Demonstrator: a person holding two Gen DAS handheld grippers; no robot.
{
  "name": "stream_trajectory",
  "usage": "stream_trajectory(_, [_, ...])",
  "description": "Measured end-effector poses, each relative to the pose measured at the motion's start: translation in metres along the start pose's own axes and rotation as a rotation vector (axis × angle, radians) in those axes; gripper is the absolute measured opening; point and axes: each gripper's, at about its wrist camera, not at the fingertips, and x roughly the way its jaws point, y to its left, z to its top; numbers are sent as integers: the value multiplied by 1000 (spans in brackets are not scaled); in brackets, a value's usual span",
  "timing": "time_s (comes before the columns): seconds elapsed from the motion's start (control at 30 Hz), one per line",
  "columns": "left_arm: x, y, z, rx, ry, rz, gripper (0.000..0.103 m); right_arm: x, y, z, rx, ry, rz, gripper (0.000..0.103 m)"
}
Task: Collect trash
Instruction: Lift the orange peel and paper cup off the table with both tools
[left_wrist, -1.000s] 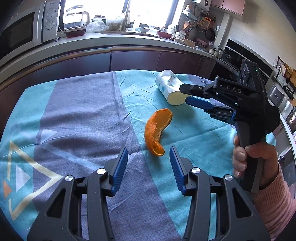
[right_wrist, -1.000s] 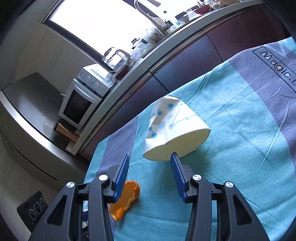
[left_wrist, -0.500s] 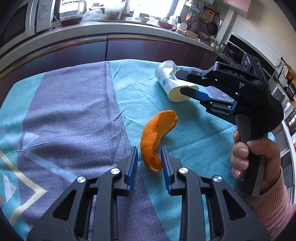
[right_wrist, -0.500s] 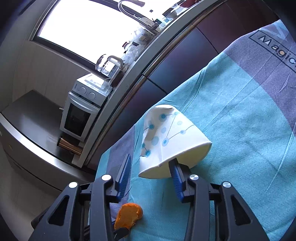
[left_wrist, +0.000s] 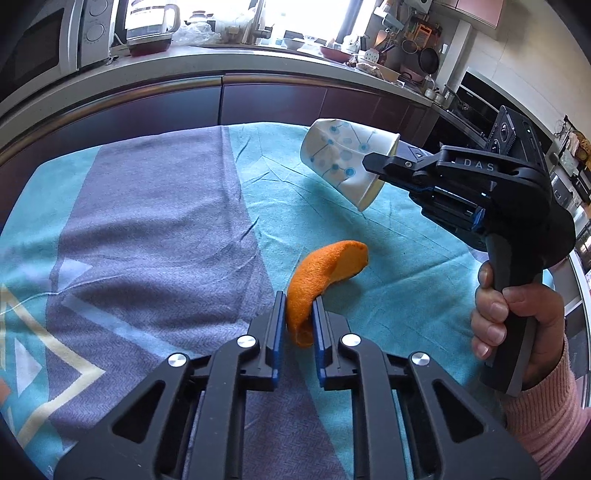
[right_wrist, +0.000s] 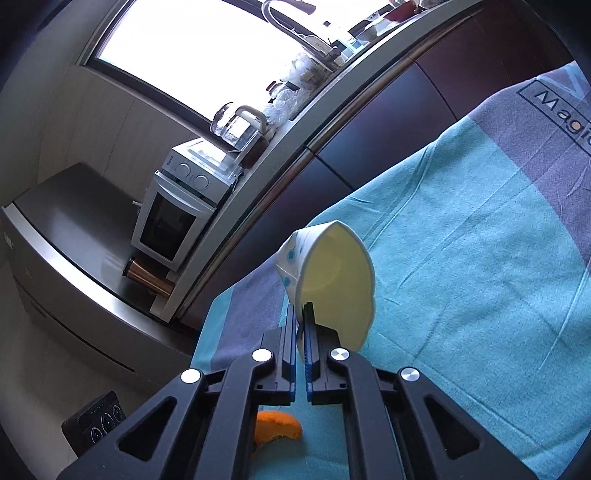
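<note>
The left tongs (left_wrist: 299, 314) had just been closing and pinched the orange peel (left_wrist: 321, 273) on the tabletop (left_wrist: 147, 229); the right tongs (right_wrist: 300, 325) clamped the paper cup's (right_wrist: 332, 280) rim, lifting it.

A curved strip of orange peel (left_wrist: 321, 280), rind side up, lies on the teal and grey cloth with its near end pinched, while a white paper cup (left_wrist: 347, 162) with blue dot-and-line print hangs tipped on its side above the cloth, held by its rim.
</note>
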Motion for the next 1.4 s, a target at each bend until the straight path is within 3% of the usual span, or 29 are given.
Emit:
stream_trajectory(0.33, [-57, 16, -19, -7, -78, 64, 12, -15, 34, -30, -84, 59, 80, 3])
stream_trajectory(0.73, [-115, 42, -68, -26, -120, 154, 12, -10, 81, -88, -194, 158, 143, 3])
stream_trajectory(1.4, [-188, 100, -122, -161, -184, 255, 12, 10, 130, -144, -292, 269, 206, 3])
